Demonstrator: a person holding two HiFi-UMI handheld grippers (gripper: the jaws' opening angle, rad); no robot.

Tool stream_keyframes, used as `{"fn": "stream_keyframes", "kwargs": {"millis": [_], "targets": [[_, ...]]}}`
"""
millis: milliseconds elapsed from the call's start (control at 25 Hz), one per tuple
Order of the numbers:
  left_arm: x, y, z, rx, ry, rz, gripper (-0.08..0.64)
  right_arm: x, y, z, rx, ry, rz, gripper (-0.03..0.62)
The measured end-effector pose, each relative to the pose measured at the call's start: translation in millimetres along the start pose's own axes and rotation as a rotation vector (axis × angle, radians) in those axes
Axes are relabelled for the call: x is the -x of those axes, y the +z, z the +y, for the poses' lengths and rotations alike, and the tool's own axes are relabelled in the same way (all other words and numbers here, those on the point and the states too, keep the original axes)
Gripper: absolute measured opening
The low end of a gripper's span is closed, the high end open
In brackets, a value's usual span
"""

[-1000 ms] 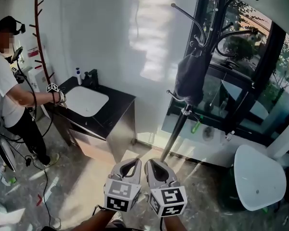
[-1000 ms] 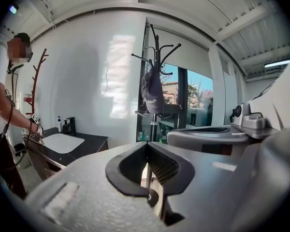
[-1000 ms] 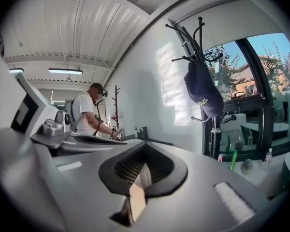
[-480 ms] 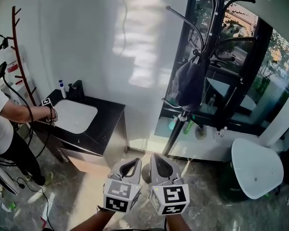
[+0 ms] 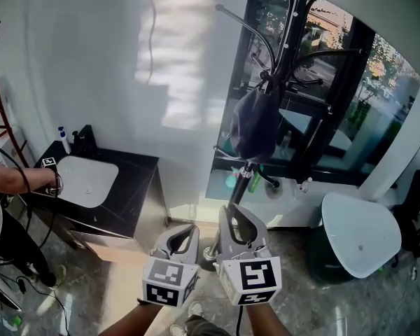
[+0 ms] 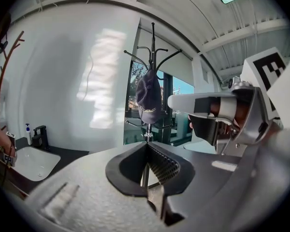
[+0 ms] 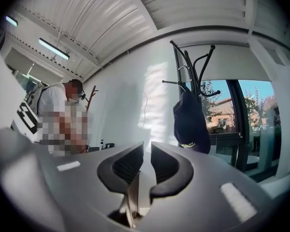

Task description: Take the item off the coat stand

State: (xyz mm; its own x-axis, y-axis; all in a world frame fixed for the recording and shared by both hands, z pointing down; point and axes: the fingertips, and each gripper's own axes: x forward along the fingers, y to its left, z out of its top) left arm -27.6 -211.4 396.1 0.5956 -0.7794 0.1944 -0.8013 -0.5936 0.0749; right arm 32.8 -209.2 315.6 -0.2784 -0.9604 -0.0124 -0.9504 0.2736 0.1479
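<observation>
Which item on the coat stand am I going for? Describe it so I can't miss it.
Look to the dark-framed window on the right; the black coat stand rises in front of it. Hanging from its upper hooks is a dark cap with gold trim near its lower edge. It is the only thing on the stand; every other hook is bare.

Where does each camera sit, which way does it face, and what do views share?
Head view: on the head, looking steeply down at the coat stand and dark cap; left gripper, right gripper and forearms show below.
Left gripper view: on the left gripper, along its shut fingers toward the cap; right gripper shows at right.
Right gripper view: on the right gripper, along its opening, empty fingers toward the cap.
Shared: all show the cap on the stand.
</observation>
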Motion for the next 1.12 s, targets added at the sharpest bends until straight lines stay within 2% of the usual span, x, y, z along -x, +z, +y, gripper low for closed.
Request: {"fn": "stream_keyframes", "kwargs": {"millis": [160,600,920,1120], "targets": [[-12,9,9,-0.012,0.009,-0.007,-0.003,-17,19,-21,0.041,-0.035,-0.049,0.040],[-62,37,31,-0.054,0.046,-0.022,-0.003,-79,48,-73,0.070,-0.094,-0.111,0.104],[-94,58,39,-0.072,0.081,-0.048,-0.003,-113,56,-88,0.103,-0.076,-0.136,0.158],[-108,63,39,-0.091,0.093,-0.049,-0.003,-128,59,-95,0.151,-0.123,-0.142,0.185]]}}
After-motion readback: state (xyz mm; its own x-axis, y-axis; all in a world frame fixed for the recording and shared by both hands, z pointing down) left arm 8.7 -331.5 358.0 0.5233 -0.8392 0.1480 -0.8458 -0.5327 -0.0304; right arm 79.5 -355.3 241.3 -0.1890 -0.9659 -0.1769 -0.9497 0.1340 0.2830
